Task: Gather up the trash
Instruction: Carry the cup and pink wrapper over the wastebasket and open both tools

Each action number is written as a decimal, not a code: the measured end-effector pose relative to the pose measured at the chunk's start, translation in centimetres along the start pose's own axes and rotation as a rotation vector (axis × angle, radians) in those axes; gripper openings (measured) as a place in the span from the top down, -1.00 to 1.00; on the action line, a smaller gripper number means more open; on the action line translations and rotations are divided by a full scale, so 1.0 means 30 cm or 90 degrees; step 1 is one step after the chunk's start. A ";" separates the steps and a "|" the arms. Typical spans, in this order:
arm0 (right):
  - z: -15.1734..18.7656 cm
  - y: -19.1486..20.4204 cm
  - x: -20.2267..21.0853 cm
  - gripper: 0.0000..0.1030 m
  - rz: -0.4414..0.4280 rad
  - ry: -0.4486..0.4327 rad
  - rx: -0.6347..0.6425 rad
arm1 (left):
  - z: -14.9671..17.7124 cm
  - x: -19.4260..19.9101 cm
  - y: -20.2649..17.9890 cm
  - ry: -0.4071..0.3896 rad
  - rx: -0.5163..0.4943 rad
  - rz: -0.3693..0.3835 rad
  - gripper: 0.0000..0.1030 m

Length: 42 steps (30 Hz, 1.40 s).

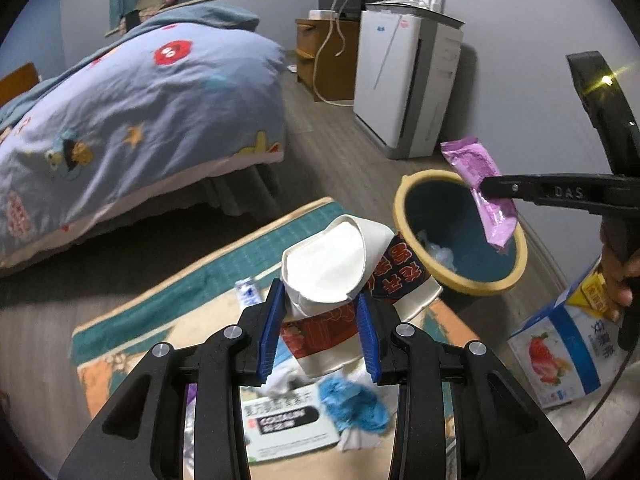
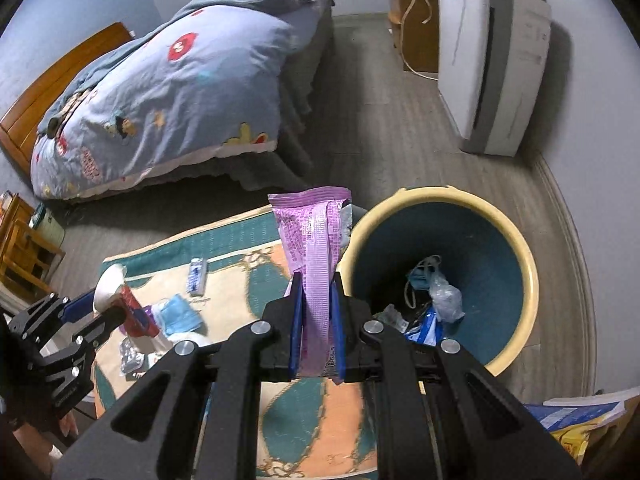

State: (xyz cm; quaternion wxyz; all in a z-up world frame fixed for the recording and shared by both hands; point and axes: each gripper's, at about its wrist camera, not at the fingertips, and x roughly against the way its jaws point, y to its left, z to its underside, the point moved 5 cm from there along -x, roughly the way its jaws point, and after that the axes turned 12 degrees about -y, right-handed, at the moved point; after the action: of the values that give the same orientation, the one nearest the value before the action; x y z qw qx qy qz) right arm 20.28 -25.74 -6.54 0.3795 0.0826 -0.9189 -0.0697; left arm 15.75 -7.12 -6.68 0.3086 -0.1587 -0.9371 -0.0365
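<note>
Right gripper point(image 2: 316, 292) pinched the purple wrapper point(image 2: 314, 248), left gripper point(image 1: 320, 312) clamped the crushed paper cup point(image 1: 336, 264); I judged both needed centring over the bin point(image 2: 516, 240) before release.

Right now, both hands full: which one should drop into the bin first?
Right. Its fingers hold the purple wrapper over the bin rim already. The left gripper holds the crushed paper cup over the rug, short of the bin.
</note>
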 end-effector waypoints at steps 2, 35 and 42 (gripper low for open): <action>-0.006 -0.040 -0.010 0.76 0.009 0.000 -0.011 | -0.007 -0.022 -0.028 0.002 -0.005 0.007 0.30; 0.071 -0.547 -0.099 0.76 0.150 0.037 -0.197 | -0.063 -0.452 -0.454 0.023 -0.060 0.108 0.29; 0.050 -0.540 -0.078 0.35 0.152 0.014 -0.188 | -0.064 -0.489 -0.473 0.010 -0.058 0.098 -0.32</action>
State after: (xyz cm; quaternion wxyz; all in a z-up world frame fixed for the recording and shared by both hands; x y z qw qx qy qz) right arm 22.46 -40.98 -12.28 0.4029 -0.0829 -0.8979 -0.1569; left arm 23.43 -24.93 -13.37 0.3104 -0.2443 -0.9169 -0.0567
